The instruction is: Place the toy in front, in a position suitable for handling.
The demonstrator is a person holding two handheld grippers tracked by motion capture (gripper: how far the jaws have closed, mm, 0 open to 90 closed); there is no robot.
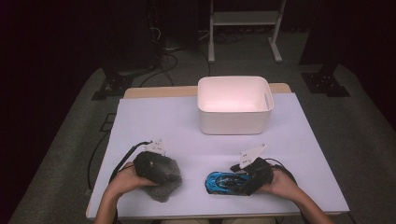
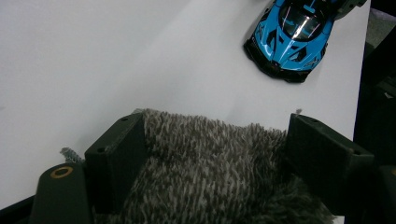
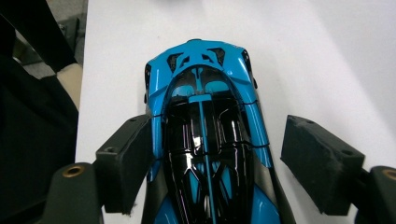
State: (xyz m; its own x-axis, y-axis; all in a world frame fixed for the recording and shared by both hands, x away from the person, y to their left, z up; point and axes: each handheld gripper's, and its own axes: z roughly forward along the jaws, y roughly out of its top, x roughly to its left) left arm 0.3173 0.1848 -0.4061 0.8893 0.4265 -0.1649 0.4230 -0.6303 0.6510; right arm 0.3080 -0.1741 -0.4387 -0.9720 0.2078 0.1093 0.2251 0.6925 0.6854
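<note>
Left gripper (image 2: 210, 154) straddles the plush (image 2: 210, 172); right gripper (image 3: 217, 154), jaws wide, straddles the car (image 3: 205, 140); an off-centre squeeze could skid it.

High view overhead, facing forward; gripper views close (both share blue car (image 2: 290, 37)).

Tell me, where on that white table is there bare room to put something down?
Bare stretches lie left and right of the white plastic bin on the white table, and between the bin and the near toys. The near edge is crowded: the left gripper straddles a grey furry toy, the right gripper a blue toy car. A narrow gap separates the toys.
</note>
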